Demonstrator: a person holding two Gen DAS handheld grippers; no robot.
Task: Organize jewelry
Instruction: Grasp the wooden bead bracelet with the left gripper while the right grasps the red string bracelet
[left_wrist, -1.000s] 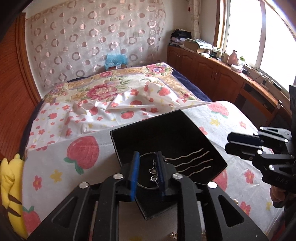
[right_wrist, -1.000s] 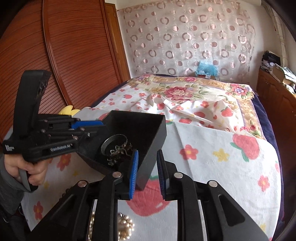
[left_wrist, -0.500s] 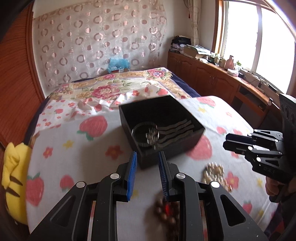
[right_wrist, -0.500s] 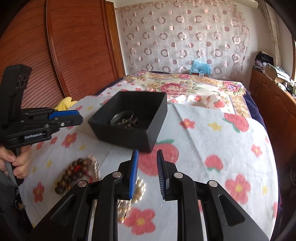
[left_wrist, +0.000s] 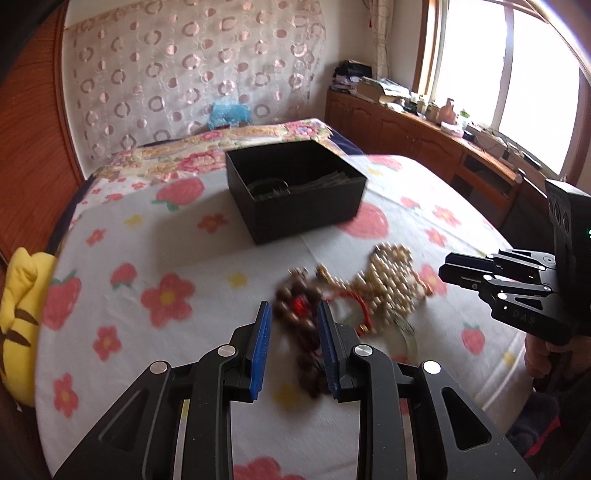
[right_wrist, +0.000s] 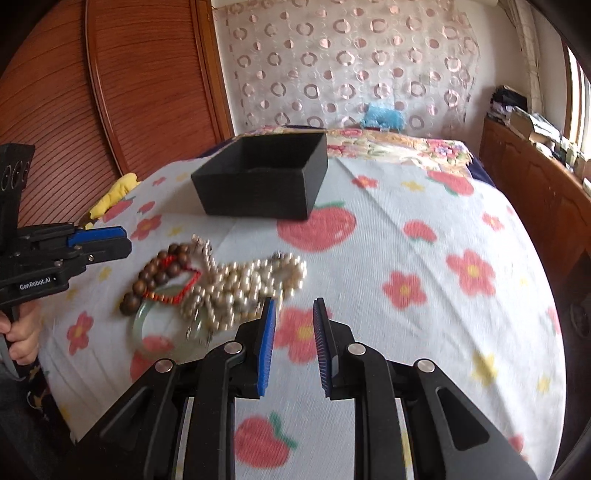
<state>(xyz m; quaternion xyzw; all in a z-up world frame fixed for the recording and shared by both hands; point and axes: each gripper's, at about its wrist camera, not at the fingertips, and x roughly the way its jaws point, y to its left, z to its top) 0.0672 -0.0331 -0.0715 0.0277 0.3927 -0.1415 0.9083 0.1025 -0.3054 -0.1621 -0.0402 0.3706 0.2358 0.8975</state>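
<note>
Left wrist view: a bed (left_wrist: 406, 206) spread with a white cloth printed in strawberries and flowers fills the frame; a patterned curtain (left_wrist: 192, 74) hangs behind it; wooden cabinets run under a bright window at right
Right wrist view: the same bed (right_wrist: 424, 258) seen from the other side; a reddish wooden panel (right_wrist: 129, 92) stands at left
Box: a black open-topped box (left_wrist: 295, 192) sits on the cloth toward the far side of the bed, well apart from both grippers; a dark ring and pale wavy pieces show inside, blurred
Jewelry pile: lies on the cloth nearer than the box, between the two grippers; a pearl strand (right_wrist: 243, 284) heaped in the middle; brown wooden beads (right_wrist: 159, 273) beside it; a red cord (right_wrist: 181, 284) crossing them; a pale green bangle (right_wrist: 147, 325) partly under the heap
Left gripper (left_wrist: 294, 345): jaws parted a modest way, holding nothing; the brown beads (left_wrist: 299, 306) lie on the cloth just past its blue pads, blurred
Right gripper (right_wrist: 293, 341): jaws likewise apart and empty; poised over bare cloth just right of the pearls
Toy: a yellow plush (left_wrist: 18, 314) rests at the bed's left edge
</note>
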